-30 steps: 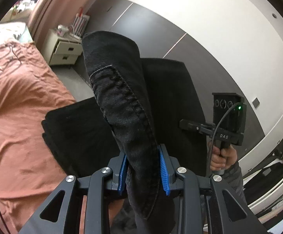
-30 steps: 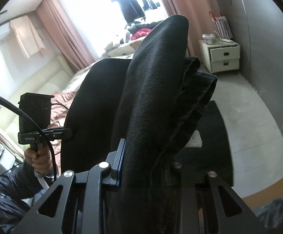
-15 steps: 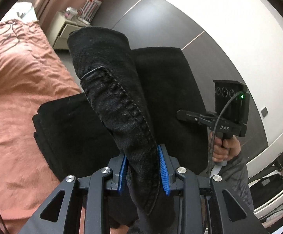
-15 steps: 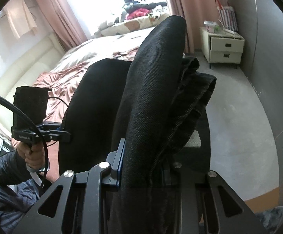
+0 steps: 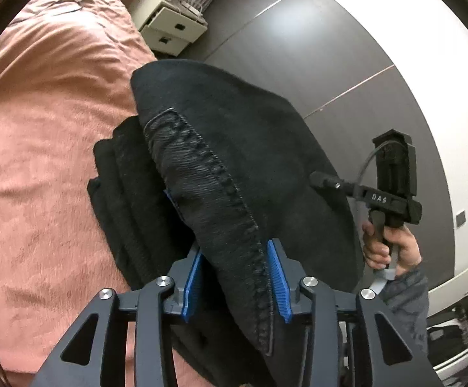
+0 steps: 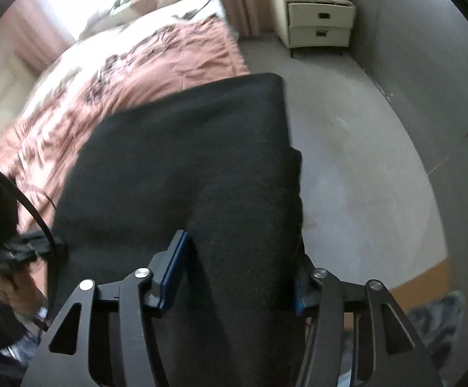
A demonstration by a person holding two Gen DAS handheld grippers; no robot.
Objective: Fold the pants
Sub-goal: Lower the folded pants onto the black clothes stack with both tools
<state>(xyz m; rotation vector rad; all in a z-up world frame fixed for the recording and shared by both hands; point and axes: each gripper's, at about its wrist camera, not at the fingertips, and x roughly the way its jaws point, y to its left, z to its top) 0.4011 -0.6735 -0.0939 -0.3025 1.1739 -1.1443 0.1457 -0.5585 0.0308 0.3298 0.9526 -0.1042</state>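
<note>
The black pants (image 5: 234, 161) hang between my two grippers, with a stitched seam running down to the left jaws. My left gripper (image 5: 234, 277) is shut on the seamed edge between its blue pads (image 5: 277, 277). A folded lower part of the pants (image 5: 124, 200) rests on the pink bed. In the right wrist view the pants (image 6: 185, 167) spread wide in front. My right gripper (image 6: 237, 277) is shut on the thick cloth. The right gripper also shows in the left wrist view (image 5: 327, 182), gripping the far edge.
A pink bedspread (image 5: 40, 129) covers the bed on the left, also in the right wrist view (image 6: 137, 64). A cream nightstand (image 6: 317, 25) stands by the grey wall. Grey floor (image 6: 363, 161) lies to the right. The person's hand (image 5: 392, 251) holds the right gripper's handle.
Both grippers have tipped down and forward toward the bed, still holding the pants. The held cloth has swung lower and spread wider over the folded part.
</note>
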